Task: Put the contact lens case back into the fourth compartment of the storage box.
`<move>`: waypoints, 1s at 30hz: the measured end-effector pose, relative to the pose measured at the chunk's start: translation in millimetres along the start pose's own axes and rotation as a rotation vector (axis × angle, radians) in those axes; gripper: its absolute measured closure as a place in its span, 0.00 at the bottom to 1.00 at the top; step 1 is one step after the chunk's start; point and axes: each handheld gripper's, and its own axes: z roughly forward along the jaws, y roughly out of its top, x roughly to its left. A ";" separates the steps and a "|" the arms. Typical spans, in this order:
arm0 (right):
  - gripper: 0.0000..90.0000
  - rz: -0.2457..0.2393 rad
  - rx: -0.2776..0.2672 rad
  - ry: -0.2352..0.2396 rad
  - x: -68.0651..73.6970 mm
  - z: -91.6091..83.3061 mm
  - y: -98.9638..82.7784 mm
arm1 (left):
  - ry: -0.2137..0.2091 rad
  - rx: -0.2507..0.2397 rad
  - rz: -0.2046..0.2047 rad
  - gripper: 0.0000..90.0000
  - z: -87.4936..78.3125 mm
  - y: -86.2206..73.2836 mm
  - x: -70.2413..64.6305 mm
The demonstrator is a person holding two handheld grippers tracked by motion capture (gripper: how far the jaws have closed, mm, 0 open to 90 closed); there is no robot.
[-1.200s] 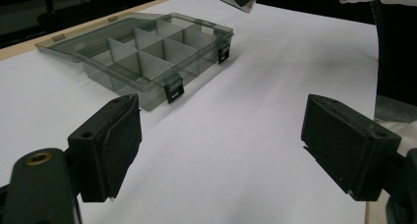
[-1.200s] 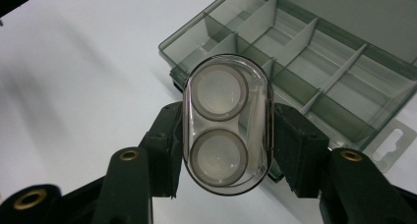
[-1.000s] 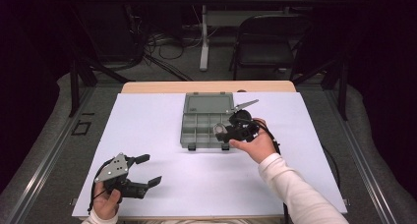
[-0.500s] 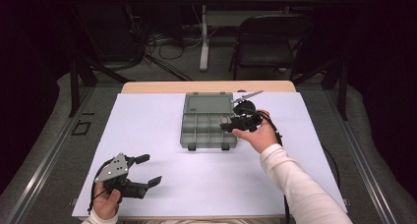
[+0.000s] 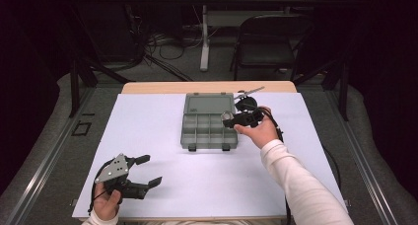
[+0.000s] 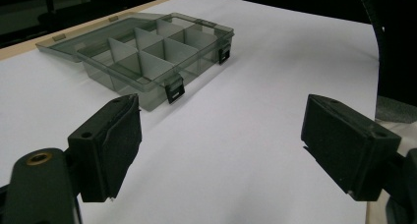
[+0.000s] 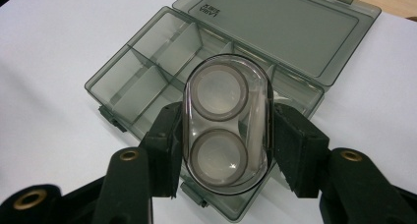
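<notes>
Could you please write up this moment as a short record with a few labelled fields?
surface: white table cover
organizer box: grey translucent, lid open and lying flat, compartments look empty
held item: clear oval case with two round discs inside
right gripper: shut on the clear oval case, above the box's right side
left gripper: open, holding nothing, near the table's front left
left fingers: wide apart, pointing toward the box
</notes>
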 end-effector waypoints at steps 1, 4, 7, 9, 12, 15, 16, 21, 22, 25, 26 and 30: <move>0.54 0.002 0.001 0.000 -0.7 0.2 0.4 | 0.000 0.000 -0.001 0.18 0.1 0.0 0.0; 0.54 0.007 -0.006 -0.004 -3.6 3.0 1.3 | -0.003 0.000 -0.001 0.18 0.2 -0.2 0.5; 0.54 0.012 0.004 -0.008 -7.0 6.5 2.5 | -0.002 0.002 -0.003 0.18 0.6 -0.2 0.9; 0.54 0.019 0.008 -0.008 -9.4 9.9 3.2 | -0.002 0.001 -0.004 0.18 1.0 -0.3 1.4; 0.54 0.025 0.017 -0.012 -13.5 16.2 4.5 | 0.006 0.005 -0.005 0.18 1.3 -0.2 1.7; 0.54 0.029 0.024 -0.016 -17.8 22.4 6.4 | 0.000 0.003 -0.006 0.18 1.6 -0.5 2.4; 0.54 0.034 0.026 -0.018 -18.5 24.4 7.0 | 0.001 0.002 -0.006 0.18 1.6 -0.4 2.5; 0.54 0.041 0.037 -0.023 -22.8 33.3 9.8 | 0.004 0.005 -0.008 0.18 2.2 -0.3 3.0; 0.54 0.045 0.041 -0.024 -23.2 34.6 10.4 | 0.005 0.007 -0.008 0.18 2.4 -0.2 3.1; 0.54 0.048 0.046 -0.027 -25.4 38.8 11.5 | 0.000 0.007 -0.006 0.18 3.2 0.1 3.7; 0.54 0.054 0.051 -0.026 -25.7 40.3 11.6 | 0.000 0.006 -0.006 0.18 3.7 0.2 3.7; 0.54 0.053 0.067 -0.032 -27.8 46.0 10.9 | -0.006 0.006 -0.005 0.18 5.6 0.8 3.8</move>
